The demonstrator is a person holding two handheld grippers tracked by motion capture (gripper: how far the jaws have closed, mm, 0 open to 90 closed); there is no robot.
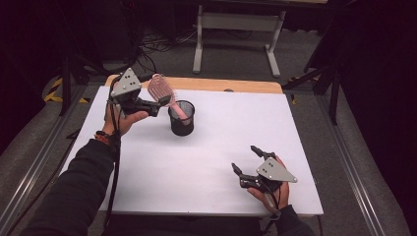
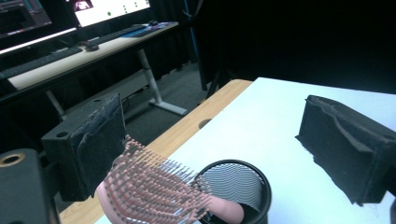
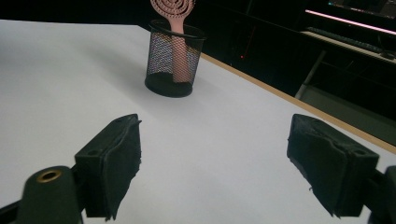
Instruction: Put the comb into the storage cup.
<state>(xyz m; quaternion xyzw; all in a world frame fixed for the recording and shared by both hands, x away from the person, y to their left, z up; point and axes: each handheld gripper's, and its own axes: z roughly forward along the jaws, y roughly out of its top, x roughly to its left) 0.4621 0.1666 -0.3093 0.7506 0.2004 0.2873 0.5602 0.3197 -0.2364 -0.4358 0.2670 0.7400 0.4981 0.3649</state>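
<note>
1. Two grippers are in your hands over the white tabletop.
2. Your left gripper hovers near the far left corner of the tabletop, just beside the pink hairbrush; in the left gripper view its jaws stand wide apart, and the brush head lies against the left pad without being clamped.
3. The hairbrush stands handle-down in the black mesh cup, head tilted toward the left edge; the cup sits left of centre, toward the far edge.
4. Your right gripper rests near the near right corner, well apart from the cup; its jaws are wide and hold nothing.
</note>
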